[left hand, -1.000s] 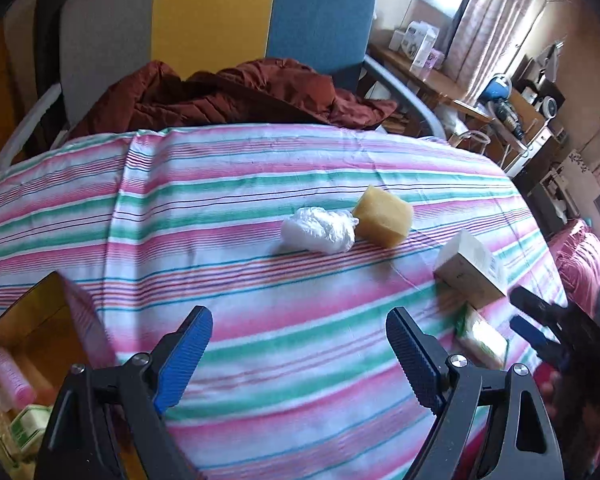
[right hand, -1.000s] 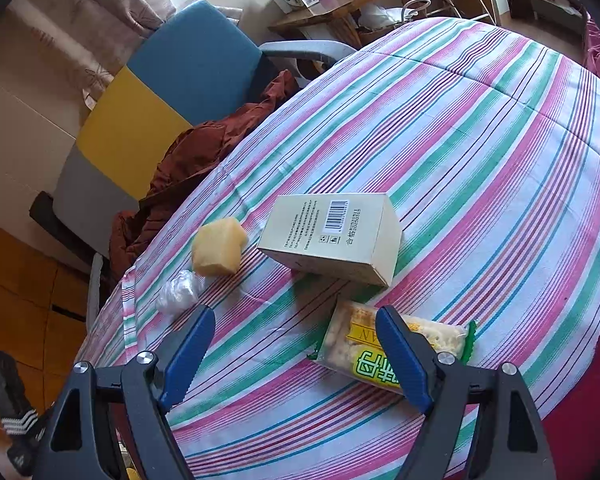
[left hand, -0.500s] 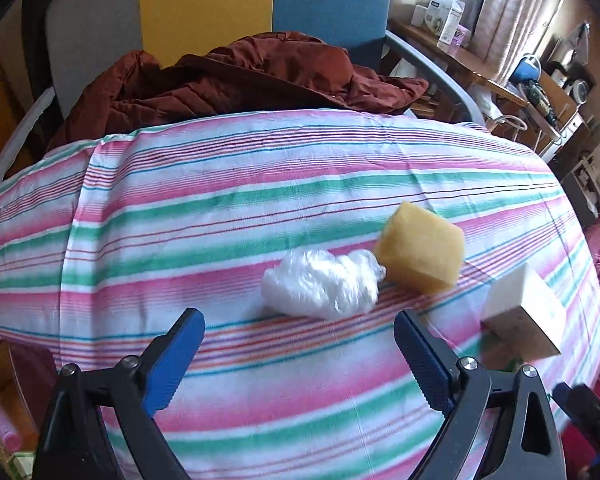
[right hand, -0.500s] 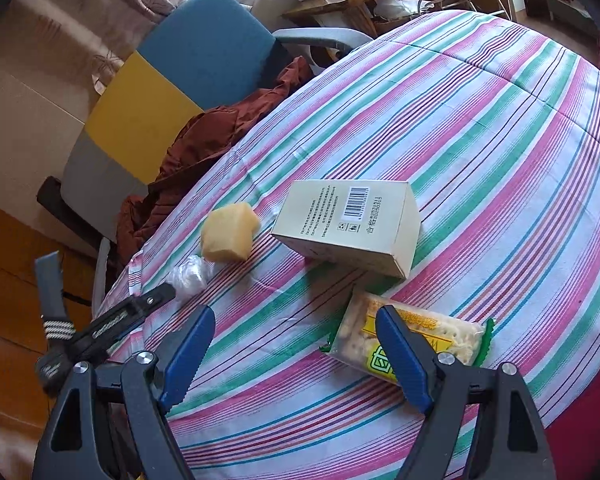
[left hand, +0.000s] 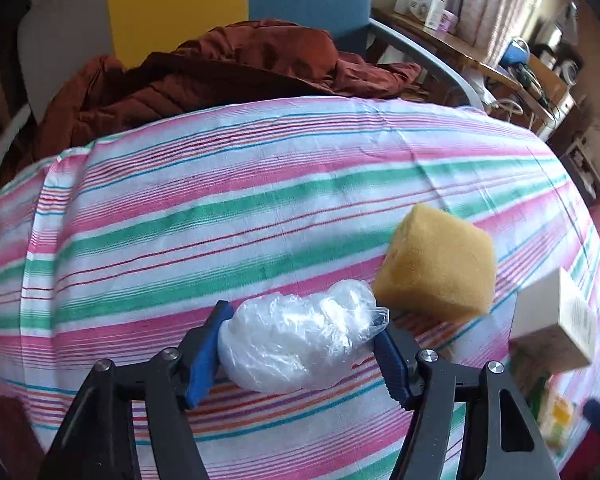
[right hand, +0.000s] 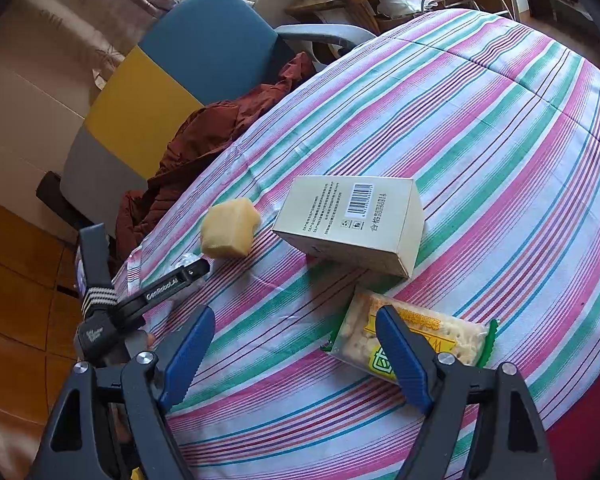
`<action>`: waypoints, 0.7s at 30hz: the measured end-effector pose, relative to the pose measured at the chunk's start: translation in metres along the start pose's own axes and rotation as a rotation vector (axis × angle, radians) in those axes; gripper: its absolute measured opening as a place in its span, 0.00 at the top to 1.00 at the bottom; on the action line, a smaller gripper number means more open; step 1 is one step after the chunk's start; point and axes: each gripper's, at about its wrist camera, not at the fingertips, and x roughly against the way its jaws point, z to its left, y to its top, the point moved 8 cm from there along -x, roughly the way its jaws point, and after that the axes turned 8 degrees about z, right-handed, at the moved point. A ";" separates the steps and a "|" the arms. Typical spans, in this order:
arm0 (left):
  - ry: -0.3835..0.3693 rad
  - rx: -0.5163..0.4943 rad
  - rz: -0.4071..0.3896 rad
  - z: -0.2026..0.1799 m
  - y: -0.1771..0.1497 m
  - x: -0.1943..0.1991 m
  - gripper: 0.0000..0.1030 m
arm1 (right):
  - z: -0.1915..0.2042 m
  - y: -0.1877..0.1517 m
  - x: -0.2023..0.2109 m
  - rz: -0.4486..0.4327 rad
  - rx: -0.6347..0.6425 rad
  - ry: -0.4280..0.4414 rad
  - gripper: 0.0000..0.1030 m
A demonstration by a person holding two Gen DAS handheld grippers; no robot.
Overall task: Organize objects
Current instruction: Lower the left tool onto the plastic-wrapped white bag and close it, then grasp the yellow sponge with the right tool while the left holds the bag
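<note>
Here we show the crumpled clear plastic bag (left hand: pixel 300 344) lying on the pink, green and white striped cloth of the counter (left hand: pixel 260 208), near its edge, set between the blue pads of our left claw (left hand: pixel 300 346). The jaws are closing on it; both pads meet the film, so we read the bag as just caught, though not yet lifted. Just beside it, at the far right, sits the yellow block of sponge (left hand: pixel 436 264). Farther along we see the pale cardboard box with a barcode (right hand: pixel 352 220) and, nearest our right claw (right hand: pixel 292 350), the clear packet of biscuits with green ends (right hand: pixel 412 340). That claw hangs released above the cloth, holding nothing. We judge the step to be the pickup of the bag. Next: a firm squeeze, since slack film slips, then a straight lift clear of the sponge.
</note>
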 end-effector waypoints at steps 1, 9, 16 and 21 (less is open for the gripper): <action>0.001 -0.014 -0.003 -0.001 -0.004 0.001 0.35 | 0.000 0.000 0.000 0.001 0.000 -0.002 0.18; 0.026 -0.074 0.032 -0.008 -0.041 0.009 0.35 | -0.006 0.001 0.001 0.001 -0.039 0.026 0.18; 0.029 -0.077 0.048 -0.010 -0.069 0.018 0.35 | -0.012 0.004 0.010 -0.022 -0.115 0.136 0.18; 0.009 -0.067 0.060 -0.009 -0.086 0.025 0.36 | -0.012 0.006 0.014 -0.044 -0.141 0.166 0.18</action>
